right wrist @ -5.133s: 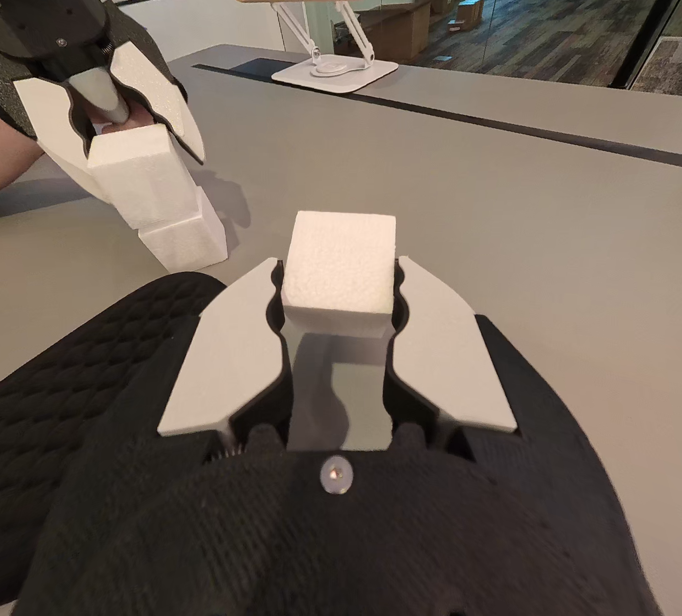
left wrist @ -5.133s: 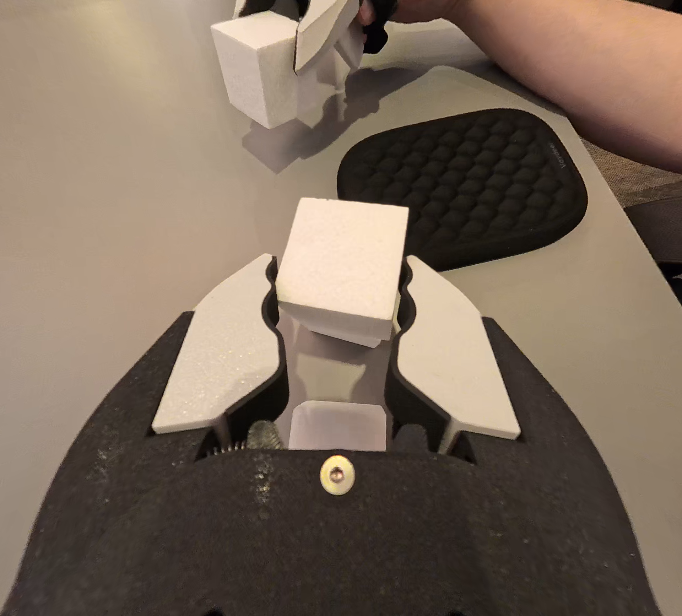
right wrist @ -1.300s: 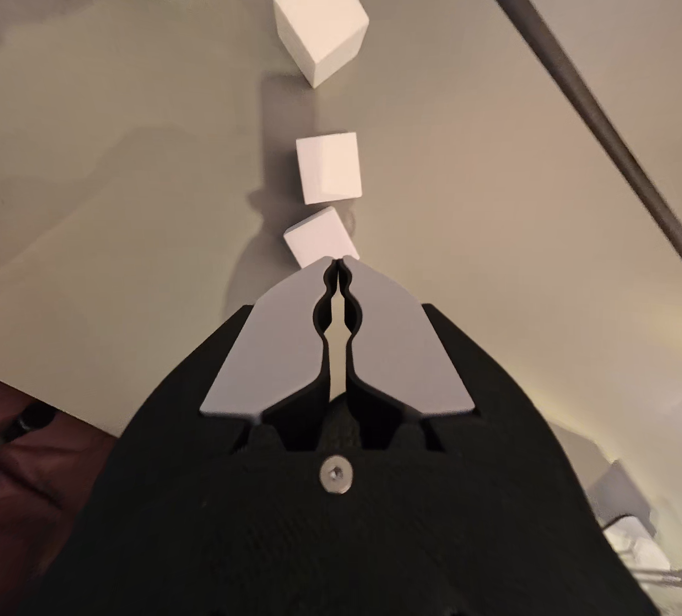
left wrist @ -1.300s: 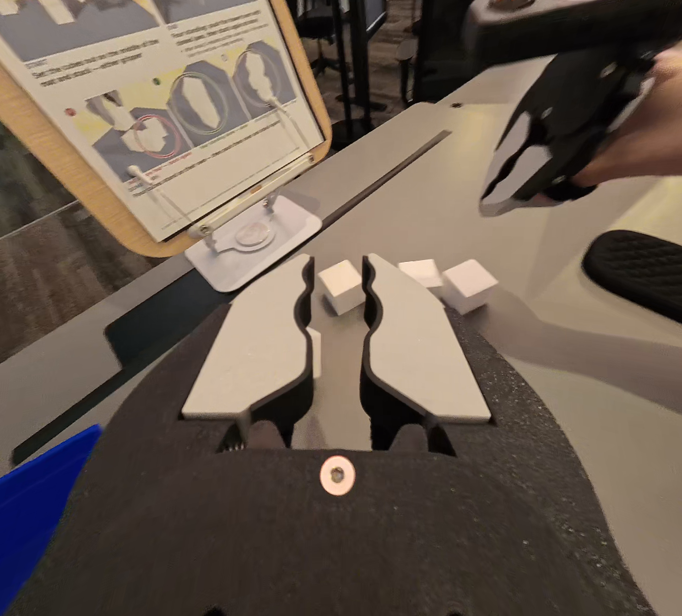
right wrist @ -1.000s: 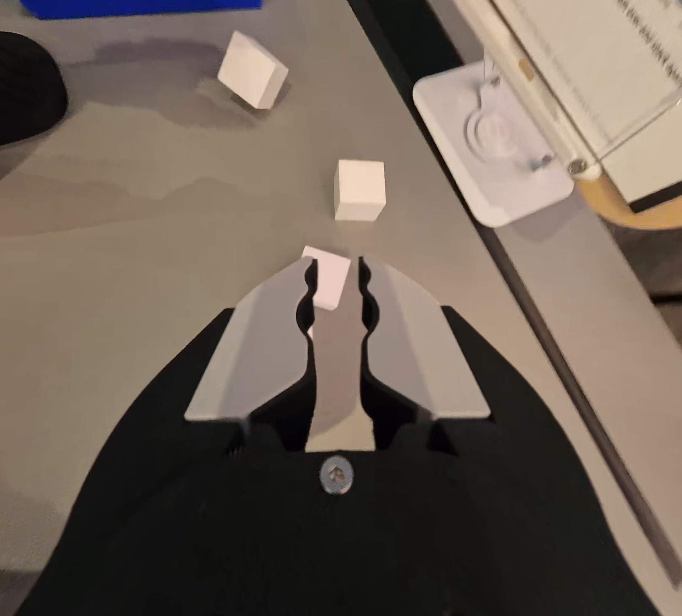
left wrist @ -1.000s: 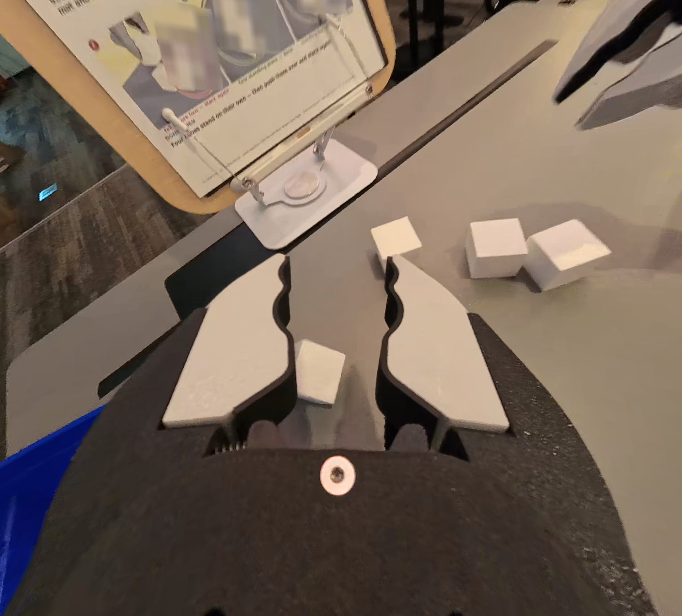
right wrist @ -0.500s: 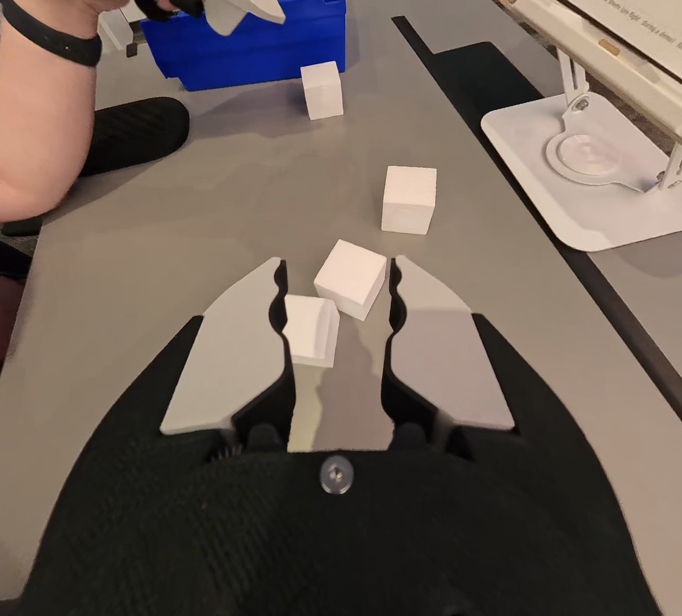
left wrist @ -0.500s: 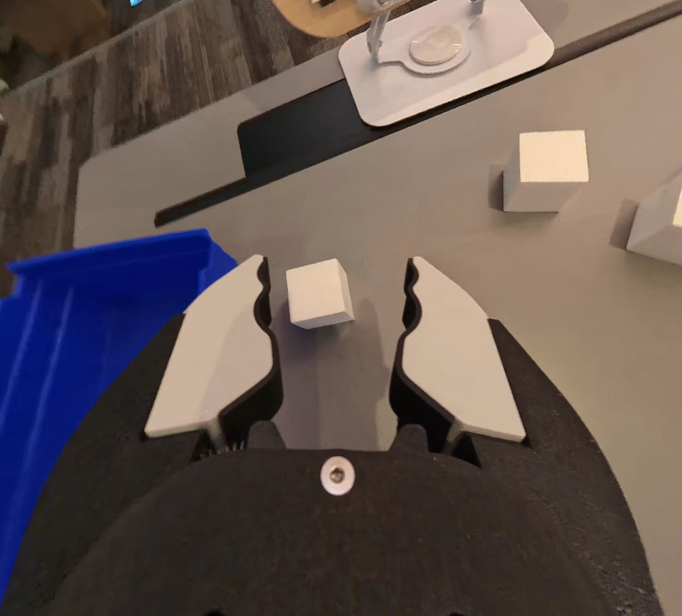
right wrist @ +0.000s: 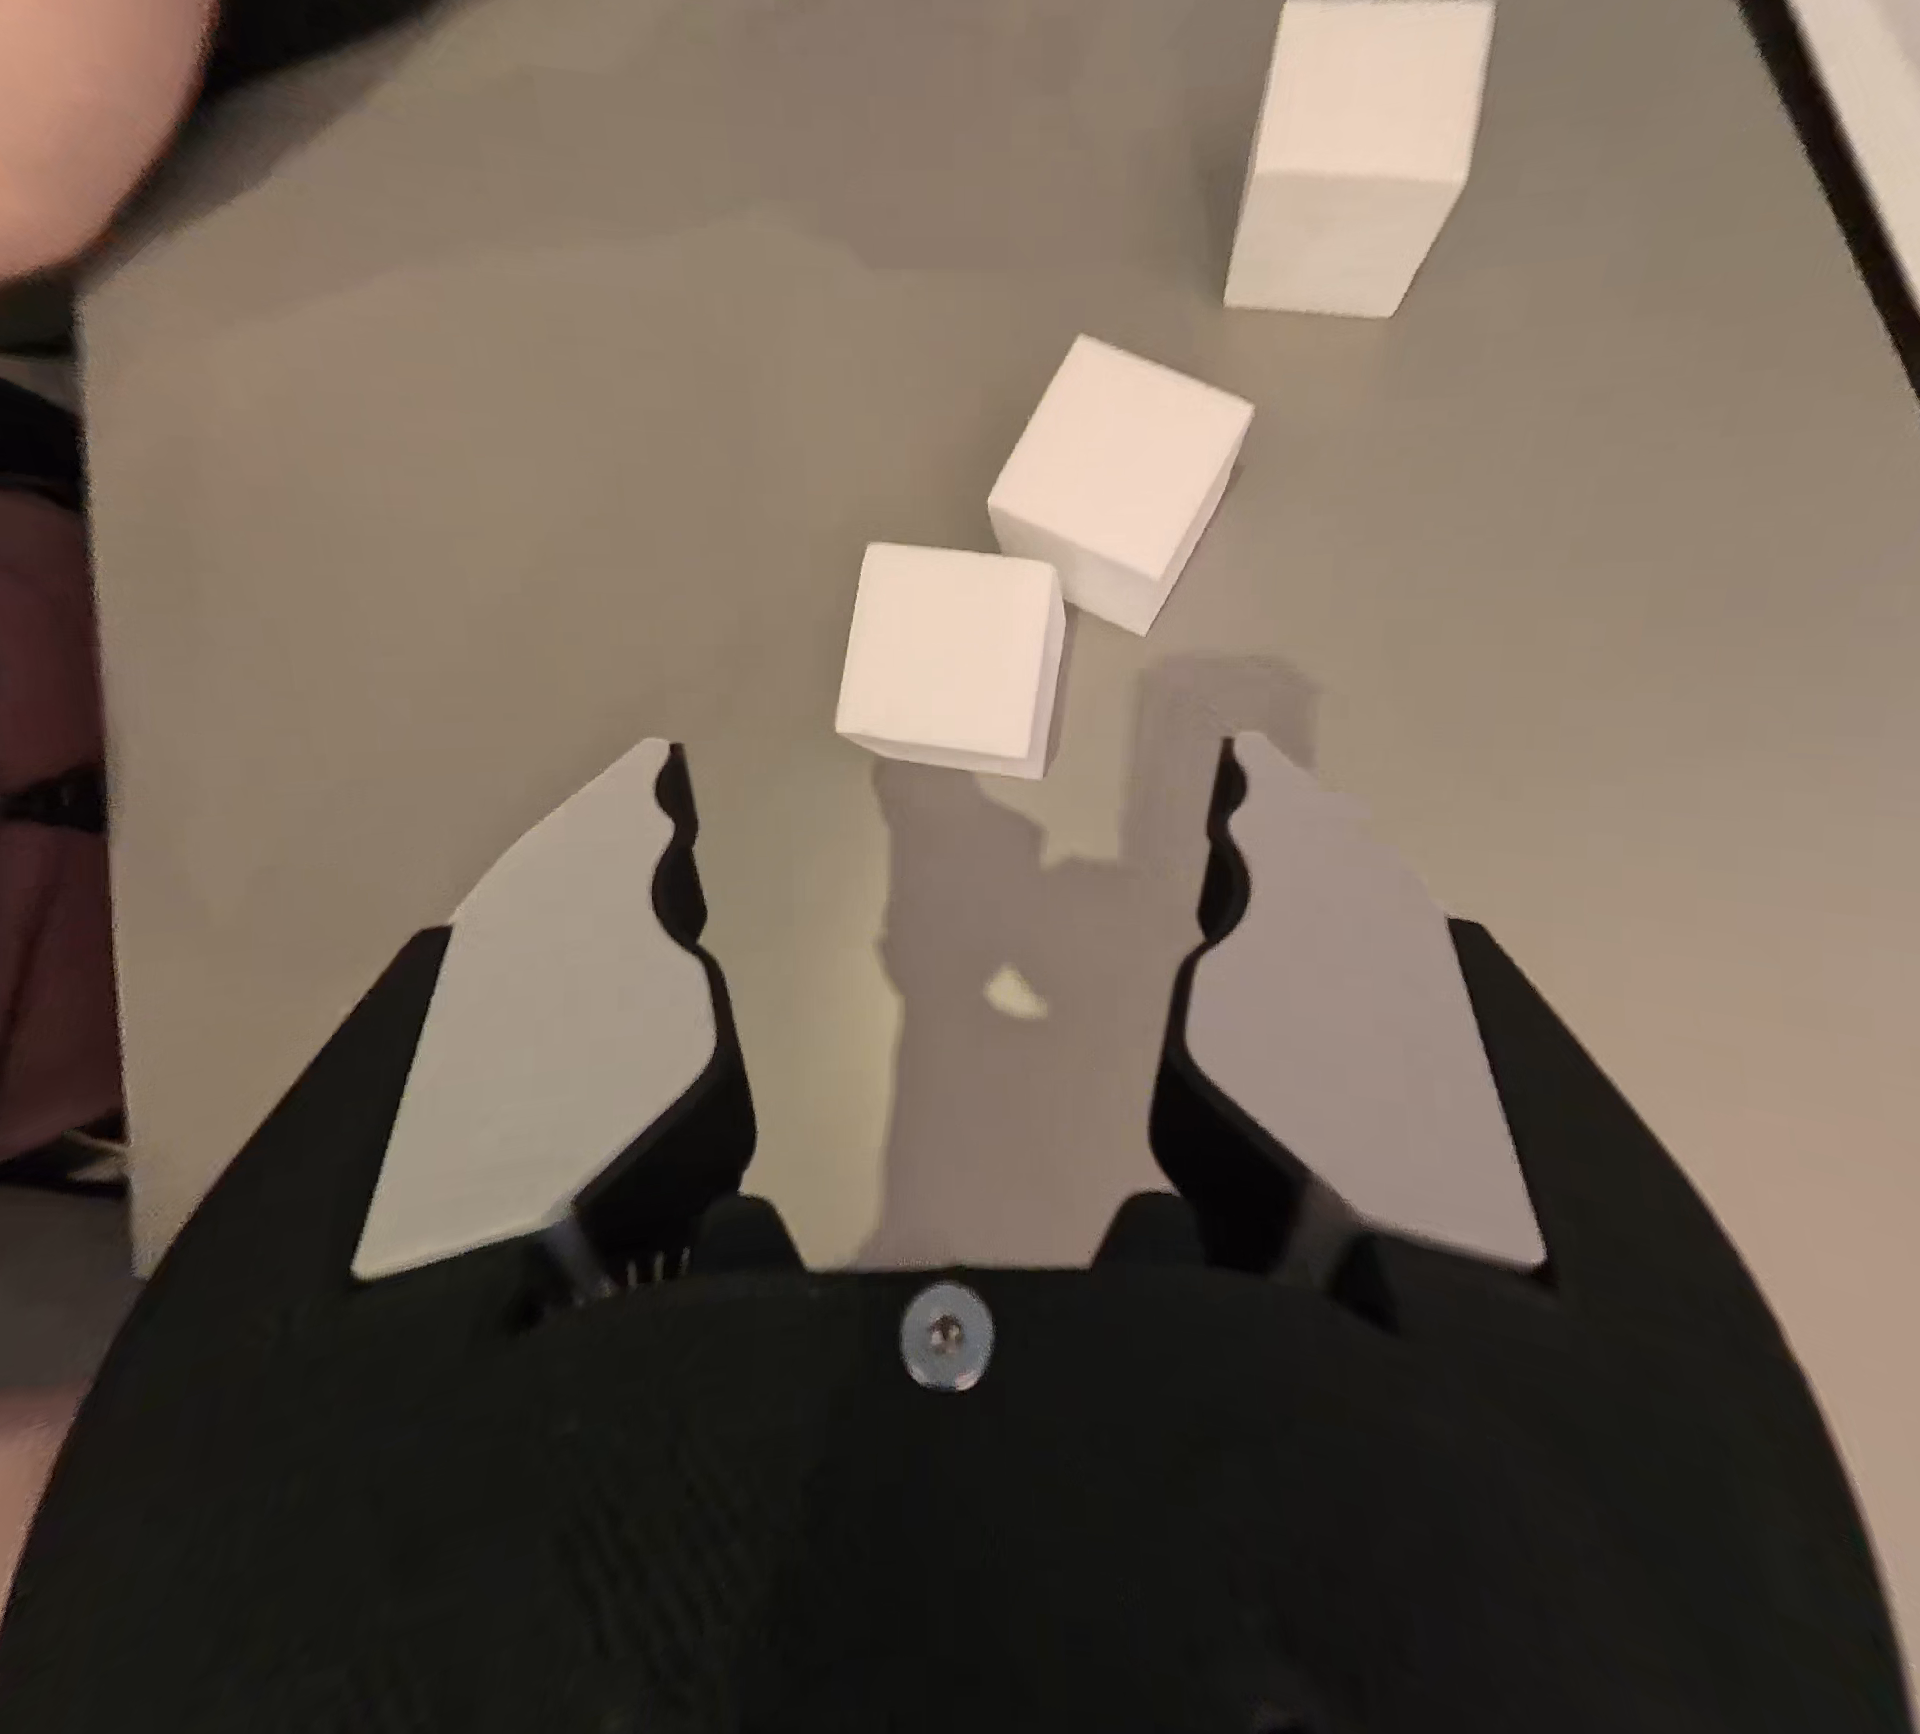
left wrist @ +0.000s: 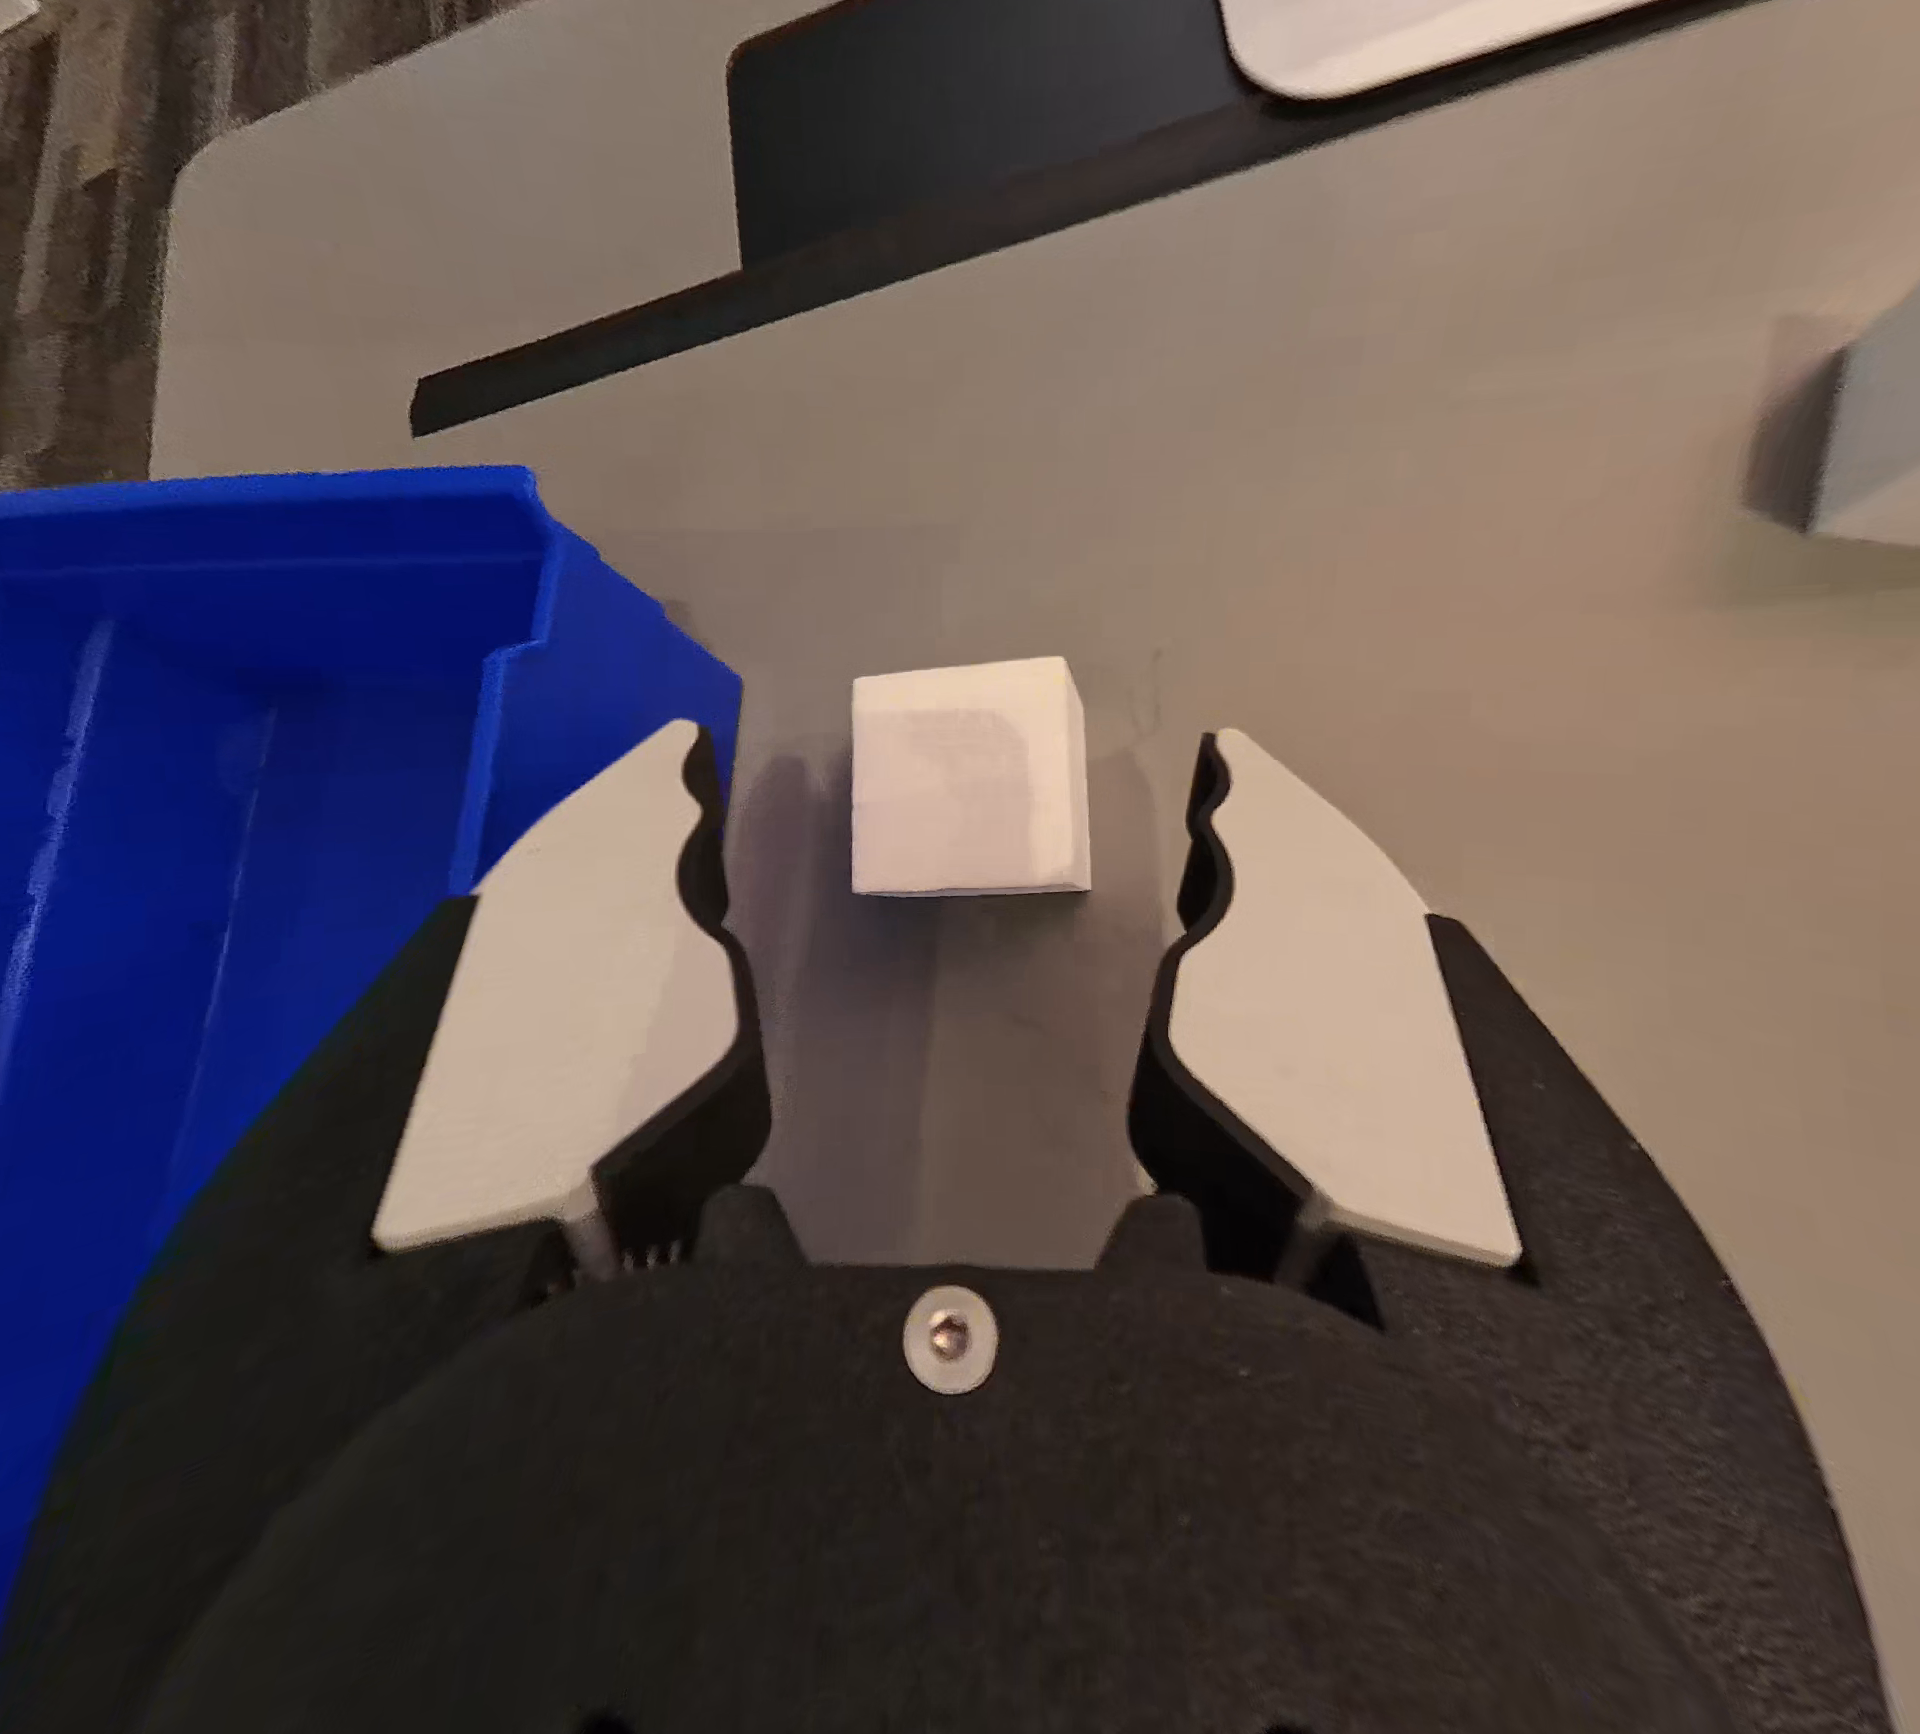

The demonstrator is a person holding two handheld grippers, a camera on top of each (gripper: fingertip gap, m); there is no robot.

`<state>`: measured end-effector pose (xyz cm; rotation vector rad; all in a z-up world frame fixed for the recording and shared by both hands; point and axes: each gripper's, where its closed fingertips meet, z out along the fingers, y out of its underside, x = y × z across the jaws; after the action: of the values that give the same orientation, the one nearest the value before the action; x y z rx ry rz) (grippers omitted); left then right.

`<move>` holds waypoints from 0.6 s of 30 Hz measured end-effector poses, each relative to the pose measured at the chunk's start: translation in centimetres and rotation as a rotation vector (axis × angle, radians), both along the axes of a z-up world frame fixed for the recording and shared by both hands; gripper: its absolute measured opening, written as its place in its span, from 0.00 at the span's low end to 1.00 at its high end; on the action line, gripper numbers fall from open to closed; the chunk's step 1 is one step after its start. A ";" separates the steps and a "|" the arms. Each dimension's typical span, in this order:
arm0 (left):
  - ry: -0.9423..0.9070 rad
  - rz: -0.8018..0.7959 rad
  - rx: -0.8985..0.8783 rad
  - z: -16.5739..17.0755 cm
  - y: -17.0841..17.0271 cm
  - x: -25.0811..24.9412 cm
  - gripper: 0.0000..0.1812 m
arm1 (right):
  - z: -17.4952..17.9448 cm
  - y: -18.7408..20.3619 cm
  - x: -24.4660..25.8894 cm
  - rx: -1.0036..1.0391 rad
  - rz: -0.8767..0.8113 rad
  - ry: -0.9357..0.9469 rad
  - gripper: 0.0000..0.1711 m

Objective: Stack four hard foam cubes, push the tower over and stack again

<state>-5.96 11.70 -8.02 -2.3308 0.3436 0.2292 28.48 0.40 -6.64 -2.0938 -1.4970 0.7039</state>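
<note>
White foam cubes lie scattered on the grey table [left wrist: 1351, 541], none stacked. One cube [left wrist: 966, 775] sits square-on between the spread fingers of the left claw [left wrist: 951, 749], untouched, beside a blue bin [left wrist: 312, 645]. Ahead of the right claw [right wrist: 951, 749], also spread and empty, a near cube [right wrist: 951, 650] touches a second [right wrist: 1122, 479], turned corner-on; a third [right wrist: 1351, 157] stands apart.

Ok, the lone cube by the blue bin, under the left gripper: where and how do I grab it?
Take the cube by its two side faces, coming straight down from above. It sits square to the open left gripper, its sides roughly parallel to the fingers, both faces free. Keep the left finger off the blue bin beside it.
</note>
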 end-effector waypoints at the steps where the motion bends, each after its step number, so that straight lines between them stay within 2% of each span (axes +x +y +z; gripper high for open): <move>1: 0.021 -0.002 -0.021 -0.6 0.1 -0.1 0.48 | -0.4 -0.1 -0.2 0.014 0.004 -0.041 0.59; 4: 0.055 0.001 -0.057 -1.8 0.5 -0.5 0.47 | -1.2 0.3 -1.2 0.029 -0.027 -0.108 0.62; 11: 0.096 -0.008 -0.176 -5.0 0.3 -1.2 0.46 | -4.3 0.3 -3.5 0.002 -0.023 -0.214 0.61; 14: 0.113 -0.013 -0.186 -5.9 0.7 -1.2 0.44 | -5.9 0.2 -3.7 -0.019 -0.022 -0.292 0.60; 16: 0.098 -0.008 -0.185 -6.4 0.8 -0.8 0.37 | -6.4 0.3 -3.5 -0.022 -0.028 -0.322 0.58; 18: 0.105 -0.002 -0.168 -6.5 1.1 -0.7 0.36 | -6.5 0.7 -3.2 -0.009 -0.042 -0.325 0.54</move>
<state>-6.65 12.82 -14.50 -2.4893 0.4315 0.3334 25.26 1.11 -13.14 -2.3233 -1.6105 0.3656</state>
